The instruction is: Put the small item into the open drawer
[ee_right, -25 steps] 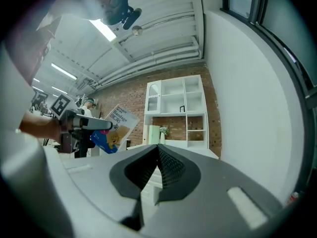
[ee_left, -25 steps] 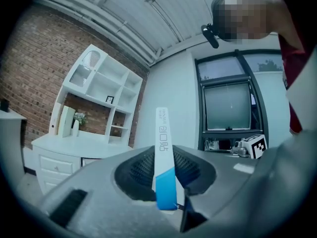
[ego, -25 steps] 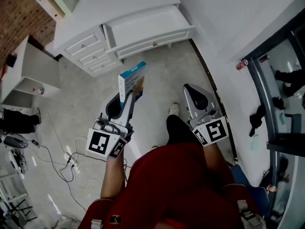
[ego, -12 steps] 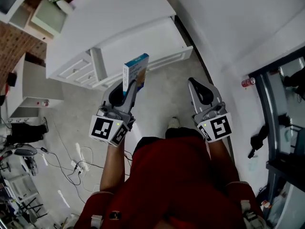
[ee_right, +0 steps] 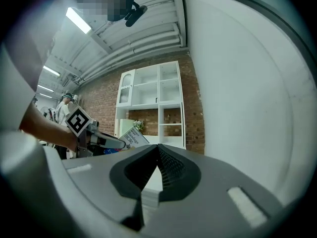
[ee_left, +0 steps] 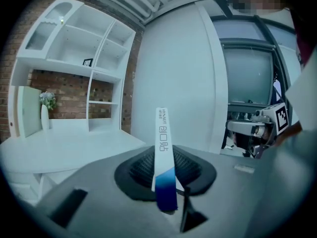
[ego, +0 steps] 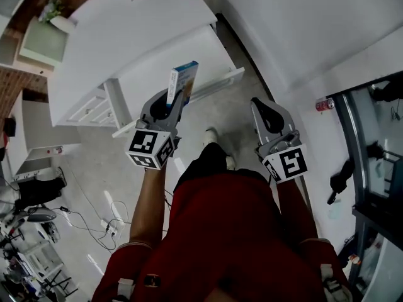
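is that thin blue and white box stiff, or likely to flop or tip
Probably stiff: the box stands straight with the left gripper pinching only its lower end. Thin carton, so likely light; on edge it should tip.

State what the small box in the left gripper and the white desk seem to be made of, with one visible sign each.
Small box: probably thin printed cardboard, smooth; flat panels, sharp edges, blue-and-white print.
White desk: likely painted wood or board, satin finish; even white colour, moulded drawer fronts.
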Demonstrator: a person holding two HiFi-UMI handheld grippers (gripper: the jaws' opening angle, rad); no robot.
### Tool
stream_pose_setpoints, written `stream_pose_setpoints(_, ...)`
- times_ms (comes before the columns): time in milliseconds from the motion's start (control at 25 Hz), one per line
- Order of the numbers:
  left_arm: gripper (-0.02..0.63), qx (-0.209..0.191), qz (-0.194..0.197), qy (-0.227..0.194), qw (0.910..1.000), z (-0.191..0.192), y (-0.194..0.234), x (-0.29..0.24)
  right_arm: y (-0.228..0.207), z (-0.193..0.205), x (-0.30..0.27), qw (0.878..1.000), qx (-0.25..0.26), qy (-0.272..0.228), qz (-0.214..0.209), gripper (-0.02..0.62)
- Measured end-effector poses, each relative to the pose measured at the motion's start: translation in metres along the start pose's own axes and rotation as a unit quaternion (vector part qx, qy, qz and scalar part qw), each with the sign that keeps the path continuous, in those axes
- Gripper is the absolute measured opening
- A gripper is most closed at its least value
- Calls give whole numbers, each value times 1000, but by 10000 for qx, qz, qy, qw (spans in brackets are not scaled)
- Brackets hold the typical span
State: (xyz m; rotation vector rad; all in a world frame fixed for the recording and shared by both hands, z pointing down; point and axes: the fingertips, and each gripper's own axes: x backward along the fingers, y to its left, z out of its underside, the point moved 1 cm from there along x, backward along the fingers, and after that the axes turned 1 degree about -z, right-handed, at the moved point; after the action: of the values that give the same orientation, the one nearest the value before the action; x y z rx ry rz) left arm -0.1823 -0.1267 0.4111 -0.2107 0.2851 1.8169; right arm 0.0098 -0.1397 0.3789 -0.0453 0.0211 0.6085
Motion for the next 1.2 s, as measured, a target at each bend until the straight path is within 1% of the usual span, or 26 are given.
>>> stream_pose_setpoints(120,86,-81,162,165,9997,5,13,-32,-18,-1,-18,9997,11,1,236,12)
stream_pose_setpoints(280,86,-215,359,427,9982,13,35,-75,-35,1,-48,9987,94,155,471,12)
stream_pose_setpoints(520,86,-344,659,920,9930,39,53,-130,-56,12,-68,9962,149,347,782,12)
stream_pose_setpoints(720,86,-391,790,1356,9868,59,55,-161,-76,19,-79,9953,93,439,854,12)
stream_pose_setpoints(880,86,-412,764,1705,9815,75,56,-181,-96,23,-90,9949,189,616,773,12)
stream_pose_setpoints(960,86,-396,745,1875,9786,82,56,-190,-105,21,-93,9954,186,601,719,12)
stream_pose_setpoints(1080,87,-375,747,2166,9727,96,57,-203,-118,16,-97,9968,186,483,616,12)
stream_pose_setpoints(1200,87,-347,783,2477,9650,112,55,-215,-130,17,-96,9961,215,584,628,12)
